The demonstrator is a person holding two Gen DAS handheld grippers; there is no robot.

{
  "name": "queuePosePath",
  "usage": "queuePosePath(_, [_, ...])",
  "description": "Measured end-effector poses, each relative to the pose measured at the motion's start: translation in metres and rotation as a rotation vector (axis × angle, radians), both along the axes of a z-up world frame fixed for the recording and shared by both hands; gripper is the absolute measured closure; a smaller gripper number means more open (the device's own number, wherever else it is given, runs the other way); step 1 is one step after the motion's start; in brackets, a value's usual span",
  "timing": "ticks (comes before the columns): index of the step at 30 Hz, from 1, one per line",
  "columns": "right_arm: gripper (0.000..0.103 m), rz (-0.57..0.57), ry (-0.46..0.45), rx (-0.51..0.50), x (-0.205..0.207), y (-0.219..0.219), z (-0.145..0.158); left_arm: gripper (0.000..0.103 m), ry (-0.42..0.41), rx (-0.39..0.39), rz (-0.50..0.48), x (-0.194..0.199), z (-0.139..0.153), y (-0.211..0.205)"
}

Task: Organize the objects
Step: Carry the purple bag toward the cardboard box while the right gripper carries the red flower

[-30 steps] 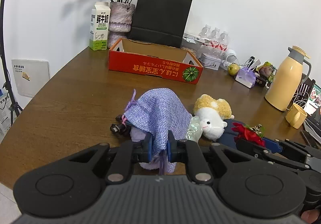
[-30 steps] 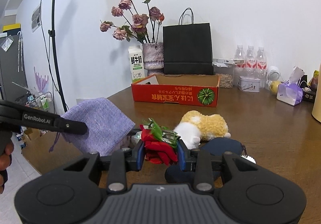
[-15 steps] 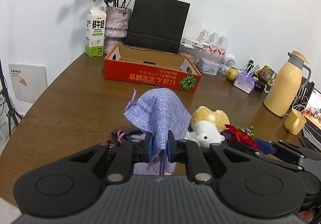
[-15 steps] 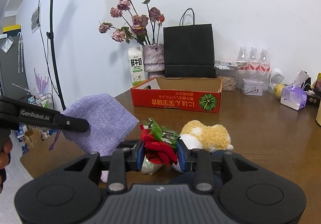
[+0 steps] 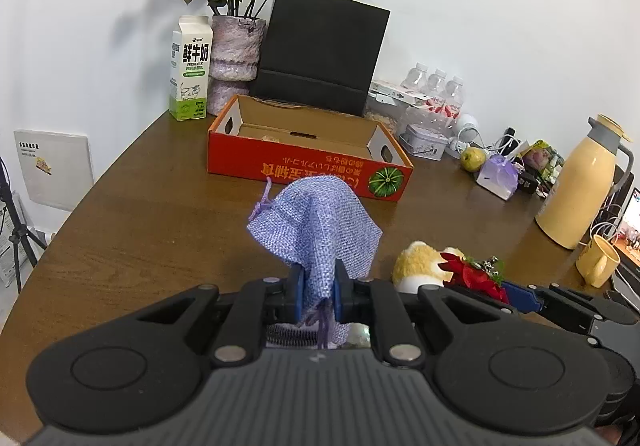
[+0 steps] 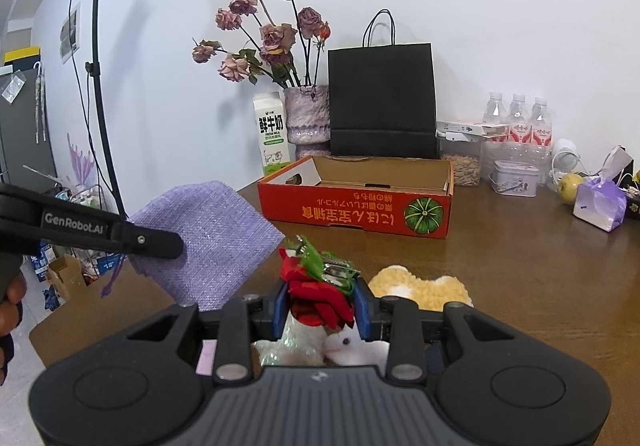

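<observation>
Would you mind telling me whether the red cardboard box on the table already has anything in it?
Nearly empty. The left wrist view shows the box with a bare cardboard floor, apart from one small pale thing near its back left; what that is cannot be told.

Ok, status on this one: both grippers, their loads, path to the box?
Left gripper shut on purple pouch. Right gripper shut on red flower clip. Both airborne; red box ahead, open, nothing between.

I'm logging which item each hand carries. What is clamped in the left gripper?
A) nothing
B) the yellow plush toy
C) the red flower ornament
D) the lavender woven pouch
D: the left gripper is shut on the lavender woven pouch, held up above the table.
</observation>
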State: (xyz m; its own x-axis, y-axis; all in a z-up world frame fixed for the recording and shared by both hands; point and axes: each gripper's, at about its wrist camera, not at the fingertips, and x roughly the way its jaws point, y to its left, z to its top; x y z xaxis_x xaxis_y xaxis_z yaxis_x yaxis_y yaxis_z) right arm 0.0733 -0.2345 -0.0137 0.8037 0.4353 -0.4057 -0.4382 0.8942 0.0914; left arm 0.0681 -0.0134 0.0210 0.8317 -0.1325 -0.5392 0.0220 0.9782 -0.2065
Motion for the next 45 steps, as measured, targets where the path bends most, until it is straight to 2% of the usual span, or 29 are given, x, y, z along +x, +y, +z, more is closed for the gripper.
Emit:
queuePosePath(32, [0.071, 0.007, -0.021, -0.016, 0.11, 0.041, 0.027, 0.089, -0.025, -0.021, 0.003, 0.108, 0.028, 0.019])
queuePosePath(45, [0.071, -0.017, -0.009, -0.007, 0.171, 0.047, 0.034, 0.089, -0.037, -0.05, -0.008, 0.163, 0.036, 0.026])
